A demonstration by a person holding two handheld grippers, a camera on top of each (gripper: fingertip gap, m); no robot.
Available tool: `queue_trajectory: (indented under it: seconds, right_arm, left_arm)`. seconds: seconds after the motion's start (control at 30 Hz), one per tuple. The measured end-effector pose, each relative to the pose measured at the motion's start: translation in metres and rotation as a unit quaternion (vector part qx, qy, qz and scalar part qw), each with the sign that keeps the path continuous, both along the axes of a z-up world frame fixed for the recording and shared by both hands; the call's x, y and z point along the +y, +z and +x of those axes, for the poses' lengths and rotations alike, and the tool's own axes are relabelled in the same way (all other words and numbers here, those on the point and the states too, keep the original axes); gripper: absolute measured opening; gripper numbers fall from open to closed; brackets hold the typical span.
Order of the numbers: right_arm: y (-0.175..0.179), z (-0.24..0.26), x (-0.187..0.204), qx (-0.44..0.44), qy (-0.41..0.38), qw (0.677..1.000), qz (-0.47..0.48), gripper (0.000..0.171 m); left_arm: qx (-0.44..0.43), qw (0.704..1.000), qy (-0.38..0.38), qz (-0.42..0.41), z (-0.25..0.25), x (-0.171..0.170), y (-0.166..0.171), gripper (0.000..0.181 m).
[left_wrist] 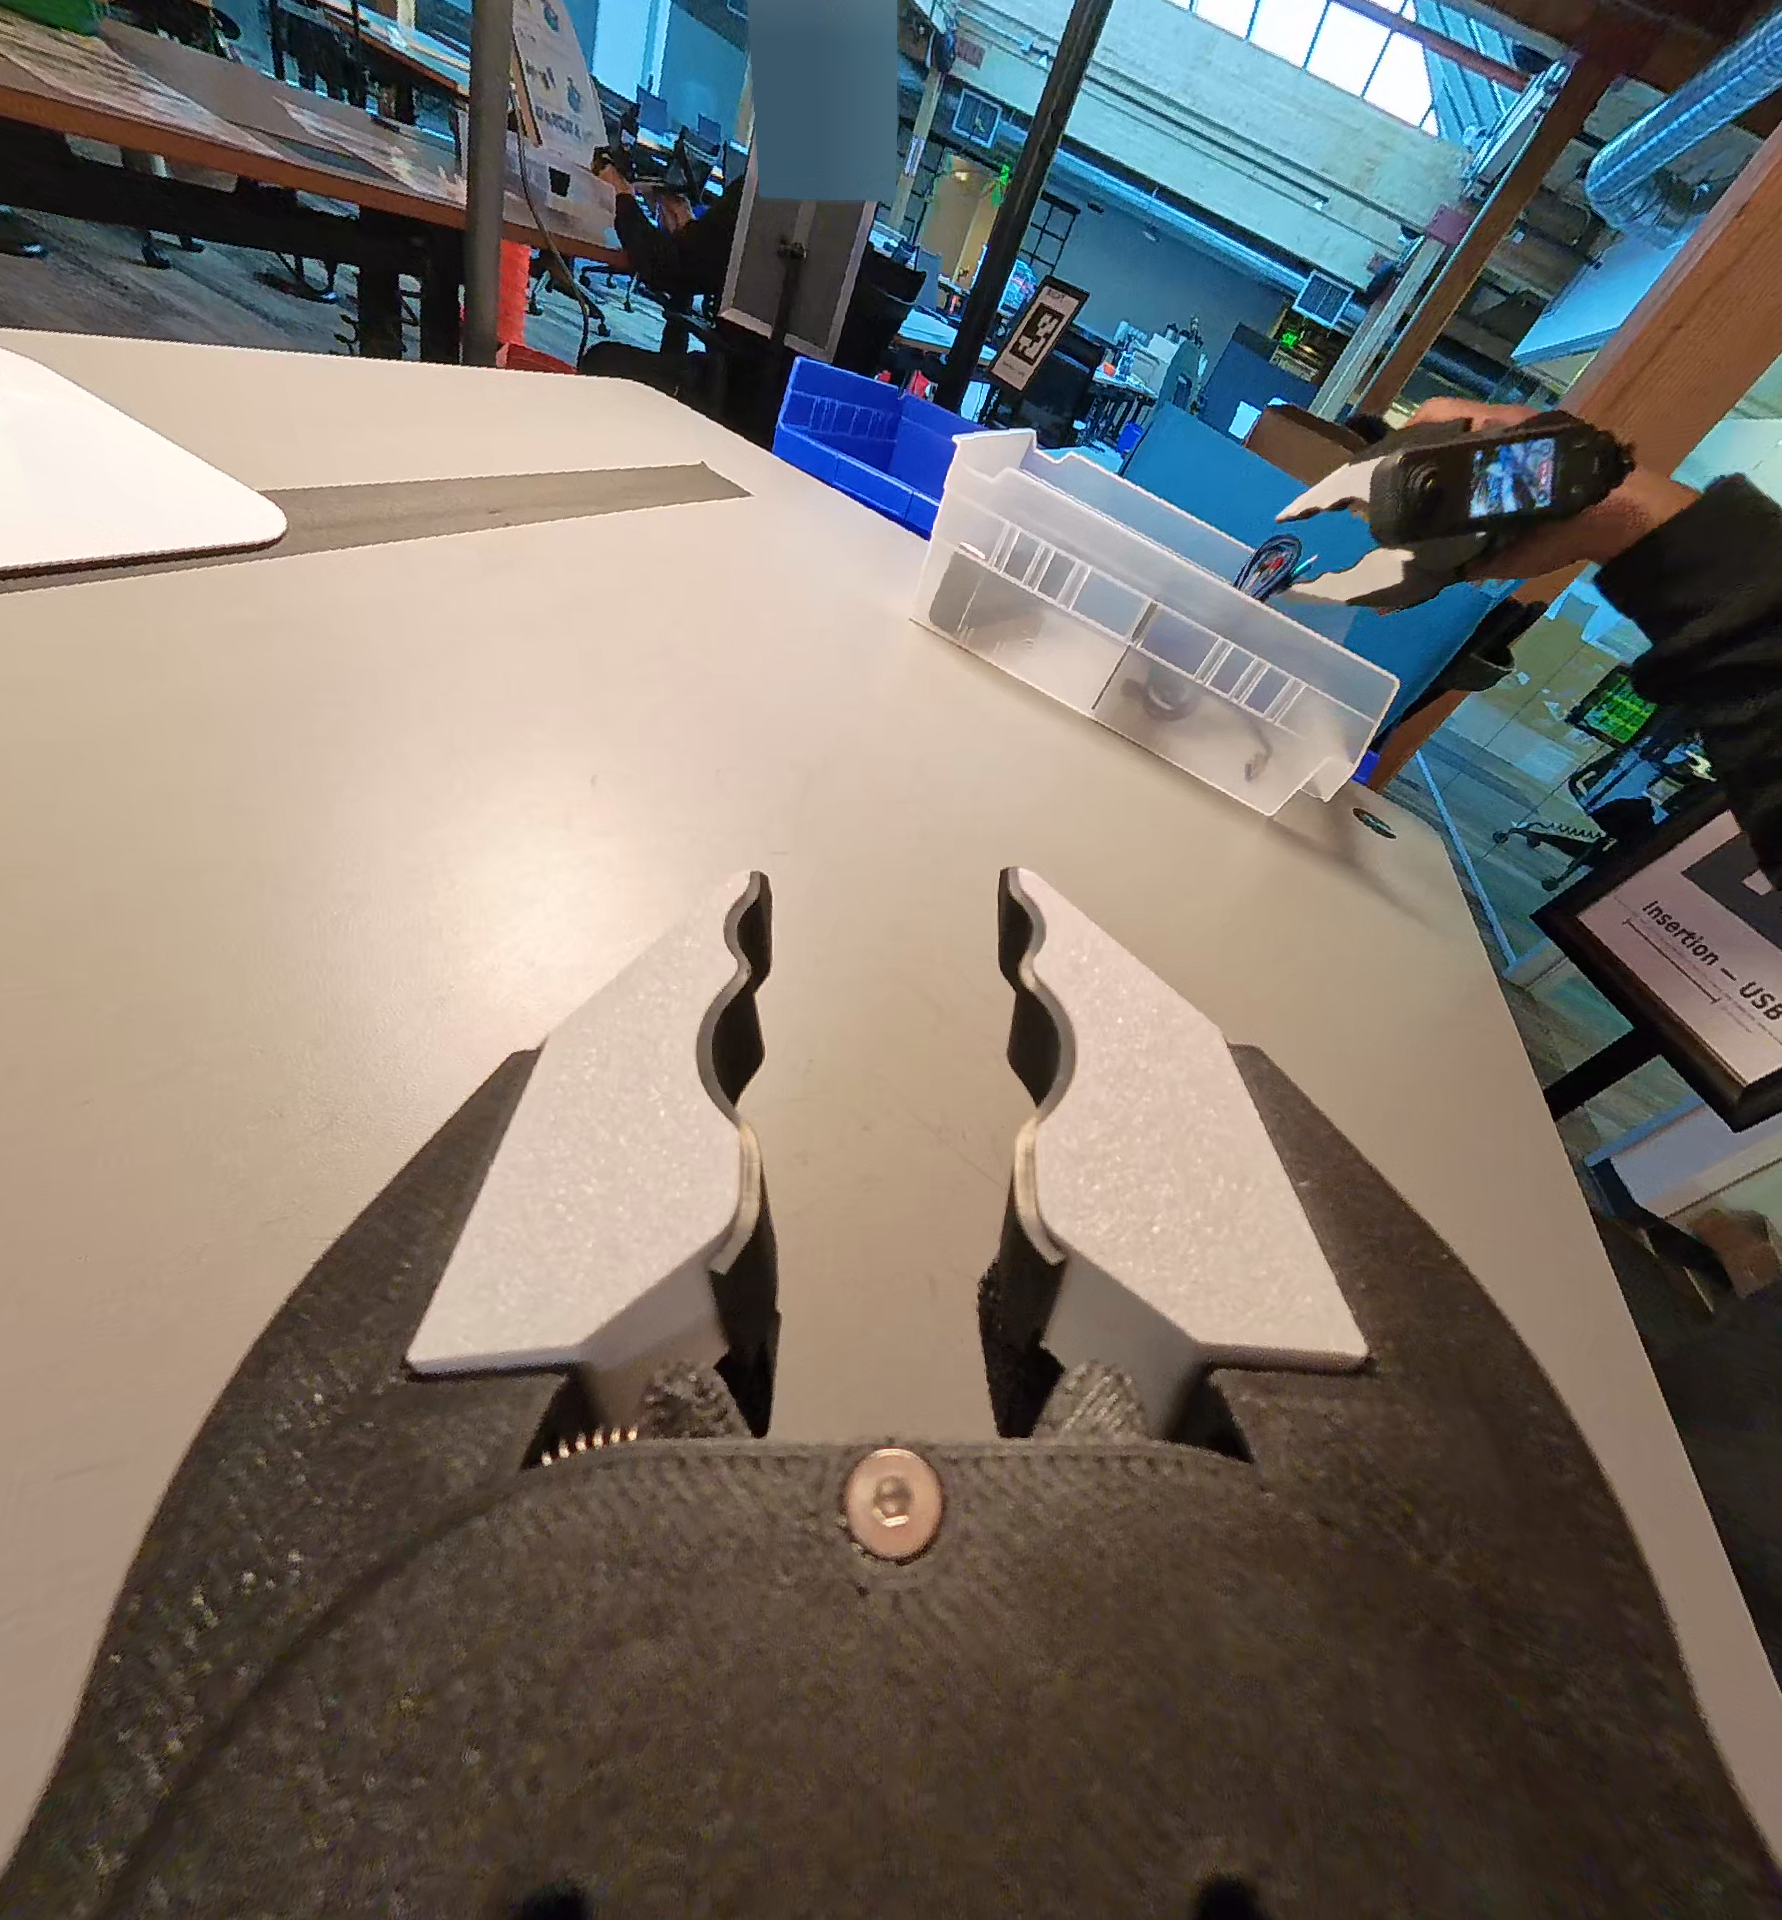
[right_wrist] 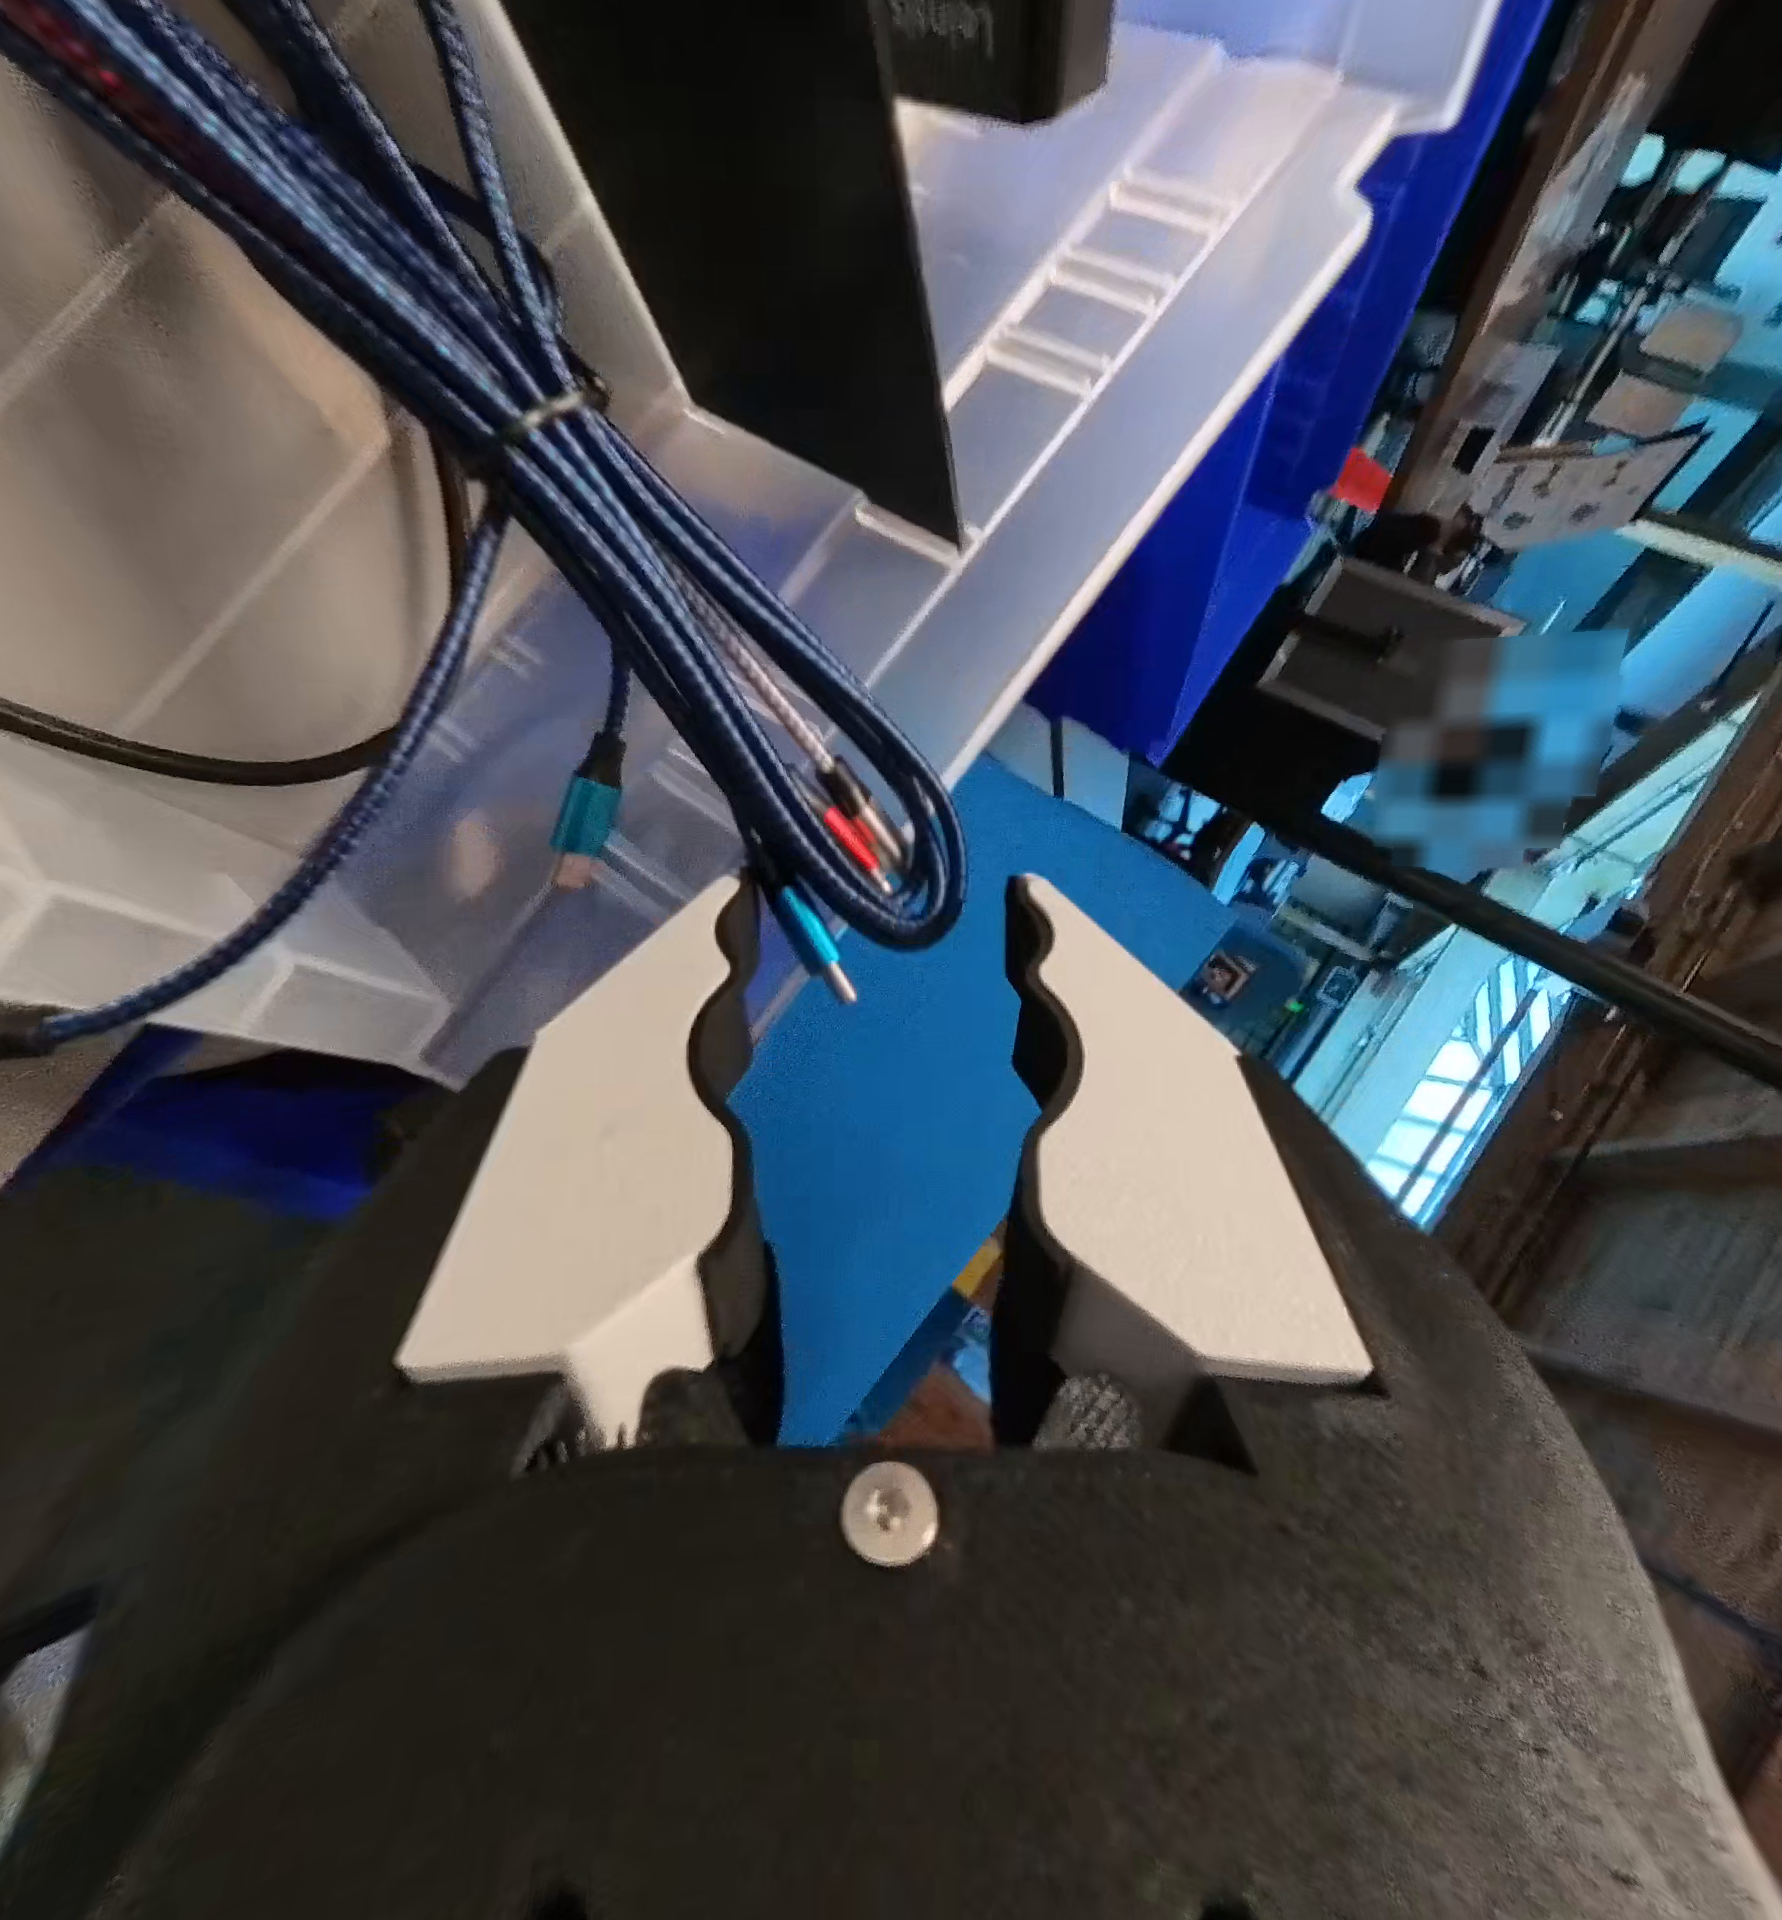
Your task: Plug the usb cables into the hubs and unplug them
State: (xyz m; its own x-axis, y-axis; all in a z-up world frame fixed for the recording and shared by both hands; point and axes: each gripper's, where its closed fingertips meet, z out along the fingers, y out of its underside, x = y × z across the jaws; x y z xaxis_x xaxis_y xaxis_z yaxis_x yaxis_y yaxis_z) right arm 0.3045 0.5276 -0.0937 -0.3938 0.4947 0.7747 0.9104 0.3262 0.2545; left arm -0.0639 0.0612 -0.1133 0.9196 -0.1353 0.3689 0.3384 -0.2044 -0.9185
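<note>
My left gripper (left_wrist: 882,883) is open and empty, low over the grey table (left_wrist: 451,831). A clear plastic bin (left_wrist: 1126,613) stands at the table's far right edge, with dark items showing through its wall. My right gripper (left_wrist: 1313,551) hovers open over that bin. In the right wrist view my right gripper (right_wrist: 882,894) is open, with a tied bundle of blue braided USB cables (right_wrist: 554,468) just ahead. The bundle's looped end (right_wrist: 918,883) lies between the fingertips, not gripped. Teal plugs (right_wrist: 809,930) and a red plug (right_wrist: 851,831) stick out there.
A black block (right_wrist: 762,260) stands in the clear bin (right_wrist: 1074,312). Blue bins (left_wrist: 866,426) sit behind it. A white pad (left_wrist: 87,488) lies at the table's far left. A framed sign (left_wrist: 1718,987) stands off the table's right edge. A thin black cable (right_wrist: 191,764) lies in the bin.
</note>
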Motion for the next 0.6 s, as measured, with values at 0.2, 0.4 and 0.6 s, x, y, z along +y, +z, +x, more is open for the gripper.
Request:
queue_trajectory:
  seconds: [0.2, 0.4, 0.6]
  right_arm:
    - [0.020, 0.020, -0.008, 0.073, -0.060, 0.996, 0.004, 0.034]
    - [0.007, 0.014, -0.046, 0.178, -0.095, 0.969, -0.143, 0.026]
    - [-0.036, 0.024, -0.089, 0.160, -0.137, 0.931, -0.298, 0.027]
  left_arm:
    - [0.001, 1.000, -0.001, -0.002, 0.001, 0.000, -0.001, 0.046]
    - [0.003, 1.000, 0.000, -0.002, 0.001, 0.000, -0.001, 0.046]
    - [0.005, 1.000, -0.001, -0.002, 0.001, 0.000, -0.001, 0.046]
